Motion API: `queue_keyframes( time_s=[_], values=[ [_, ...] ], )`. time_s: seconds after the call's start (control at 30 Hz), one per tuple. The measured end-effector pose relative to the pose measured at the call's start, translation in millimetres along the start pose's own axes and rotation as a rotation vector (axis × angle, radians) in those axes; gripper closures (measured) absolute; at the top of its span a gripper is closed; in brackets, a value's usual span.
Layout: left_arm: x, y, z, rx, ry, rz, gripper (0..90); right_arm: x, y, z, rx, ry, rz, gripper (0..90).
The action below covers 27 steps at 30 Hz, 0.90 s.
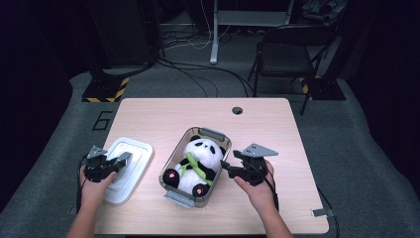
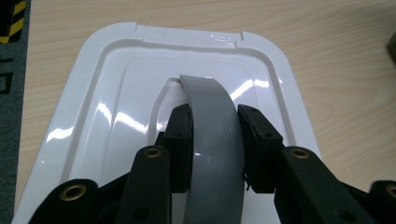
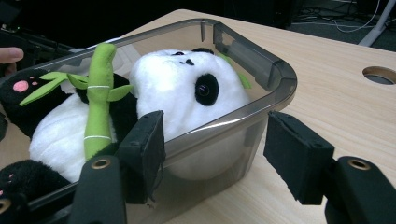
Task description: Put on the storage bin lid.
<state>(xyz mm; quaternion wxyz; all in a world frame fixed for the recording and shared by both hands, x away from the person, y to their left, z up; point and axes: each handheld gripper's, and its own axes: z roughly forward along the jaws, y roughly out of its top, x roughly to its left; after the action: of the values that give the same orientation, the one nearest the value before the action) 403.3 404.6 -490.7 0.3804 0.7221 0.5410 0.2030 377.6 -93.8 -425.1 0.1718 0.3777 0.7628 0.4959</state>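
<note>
A white plastic lid (image 1: pixel 133 171) (image 2: pixel 116 88) lies flat on the left of the wooden table. My left gripper (image 1: pixel 119 161) (image 2: pixel 214 116) is shut on the lid's arched grey handle (image 2: pixel 212 140), one pad pressing each side. A clear grey container (image 1: pixel 213 133) (image 3: pixel 261 65) at mid-table holds a plush panda (image 1: pixel 198 158) (image 3: pixel 177 88) with a green bamboo stalk (image 3: pixel 100 93). My right gripper (image 1: pixel 225 166) (image 3: pixel 215 140) stands open astride the container's right wall: one pad inside by the panda, the other outside with a gap to the wall.
A round cable hole (image 1: pixel 237 110) (image 3: pixel 379 74) sits near the table's far edge. Behind the table are a folding chair (image 1: pixel 292 49), floor cables and stands with striped bases (image 1: pixel 104 91). Bare tabletop lies to the right of the container.
</note>
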Motion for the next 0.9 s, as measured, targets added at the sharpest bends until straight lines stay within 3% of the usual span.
queue_keyframes(
  time_s=[0.37, 0.57, 0.9],
  values=[
    [-1.4, 3.2, -8.6, -0.022, -0.009, -0.009, 66.8, -3.3, 0.9, 0.8, -0.001, -0.007, 0.006, 37.3],
    [-4.7, 3.3, -13.3, -0.025, -0.011, 0.003, 66.8, -17.4, 9.9, 7.4, -0.02, -0.01, 0.042, 37.3],
    [-6.0, 0.5, -20.8, -0.029, -0.019, 0.008, 66.8, -33.0, 20.3, 32.5, 0.04, -0.022, 0.02, 42.6]
  ],
)
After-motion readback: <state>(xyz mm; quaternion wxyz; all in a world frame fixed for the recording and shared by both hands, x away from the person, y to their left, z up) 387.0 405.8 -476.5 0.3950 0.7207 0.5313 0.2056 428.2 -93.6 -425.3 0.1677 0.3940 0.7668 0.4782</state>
